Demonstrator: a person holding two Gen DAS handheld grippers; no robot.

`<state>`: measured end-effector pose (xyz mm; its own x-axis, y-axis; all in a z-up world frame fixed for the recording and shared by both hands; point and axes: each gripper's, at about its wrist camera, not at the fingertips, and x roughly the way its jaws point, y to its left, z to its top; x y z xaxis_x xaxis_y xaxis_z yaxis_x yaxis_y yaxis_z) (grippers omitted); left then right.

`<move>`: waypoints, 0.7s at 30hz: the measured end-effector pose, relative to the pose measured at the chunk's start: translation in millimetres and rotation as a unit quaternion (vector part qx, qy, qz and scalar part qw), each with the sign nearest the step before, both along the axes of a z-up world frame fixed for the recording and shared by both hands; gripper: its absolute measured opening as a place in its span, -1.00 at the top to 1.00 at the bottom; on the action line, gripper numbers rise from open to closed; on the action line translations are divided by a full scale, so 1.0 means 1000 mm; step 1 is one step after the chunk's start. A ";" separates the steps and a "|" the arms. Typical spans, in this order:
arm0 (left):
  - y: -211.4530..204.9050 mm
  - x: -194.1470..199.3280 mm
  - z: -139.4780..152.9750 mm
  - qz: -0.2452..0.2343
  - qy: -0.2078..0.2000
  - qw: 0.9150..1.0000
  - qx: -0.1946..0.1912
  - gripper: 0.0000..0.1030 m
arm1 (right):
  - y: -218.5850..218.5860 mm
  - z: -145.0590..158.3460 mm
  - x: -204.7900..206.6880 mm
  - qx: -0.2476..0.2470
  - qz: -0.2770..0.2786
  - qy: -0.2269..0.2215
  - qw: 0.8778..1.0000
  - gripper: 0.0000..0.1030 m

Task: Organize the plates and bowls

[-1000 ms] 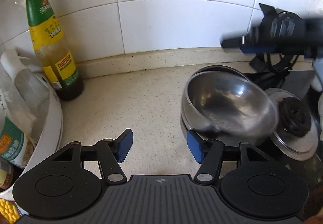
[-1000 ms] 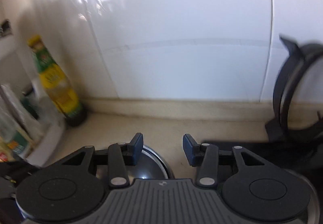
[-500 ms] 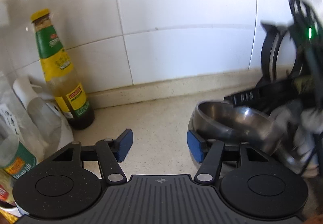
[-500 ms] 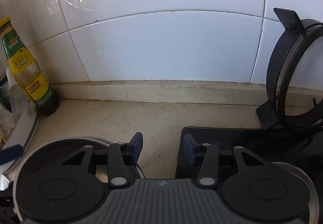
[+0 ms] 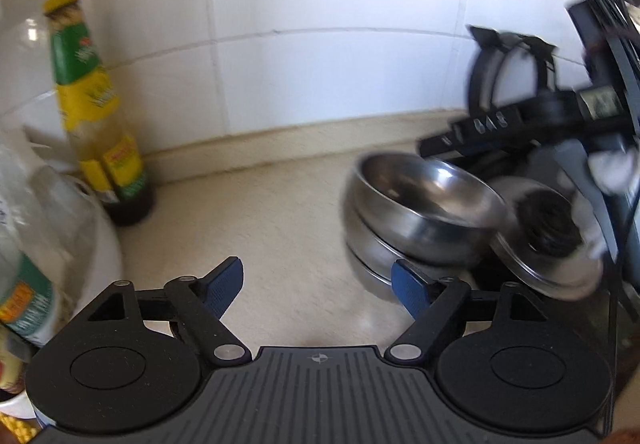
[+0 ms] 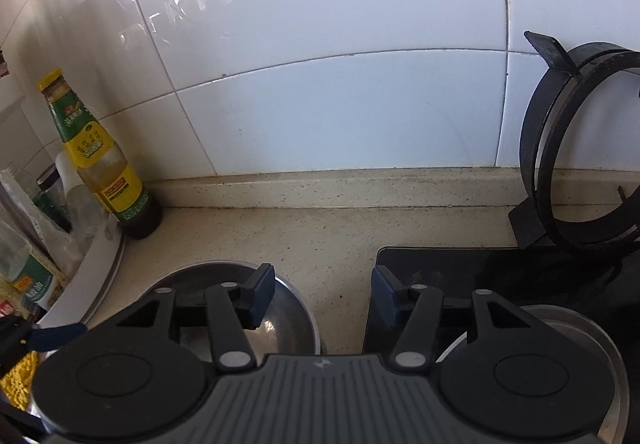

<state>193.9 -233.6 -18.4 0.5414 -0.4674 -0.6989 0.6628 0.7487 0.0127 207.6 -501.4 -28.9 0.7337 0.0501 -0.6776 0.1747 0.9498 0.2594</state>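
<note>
Both pairs of our blue-padded fingers stand spread apart with nothing between them: the left gripper hangs over the speckled cream stone bench, and the right gripper hangs above the bench edge where it meets the black glass hob. From the left wrist view we see two round stainless steel bowls nested one inside the other on the bench, just ahead and to the right of our left right-hand finger; the upper bowl sits tilted in the lower one. Beside them on the right lies a round steel burner plate with a black burner cap, though this part is blurred. From the right wrist view the same steel bowls lie directly under our right gripper's left-hand finger, which is above the bowl and apart from it as far as we can tell. A green-and-yellow labelled sauce bottle with a yellow cap stands upright at the back left against the white tiled wall. A black iron pan support ring leans upright against that wall at the right, by the hob
</note>
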 end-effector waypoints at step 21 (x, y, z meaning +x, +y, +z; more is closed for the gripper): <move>-0.039 0.014 -0.037 -0.156 0.011 0.987 0.029 -0.83 | -0.011 -0.028 0.008 0.108 0.044 0.077 0.990 -0.23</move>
<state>208.1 -272.8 -55.7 0.3614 -0.5678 -0.7395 0.8616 0.5066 0.0321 216.1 -512.9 -56.8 0.6095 0.2652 -0.7471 0.1478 0.8879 0.4357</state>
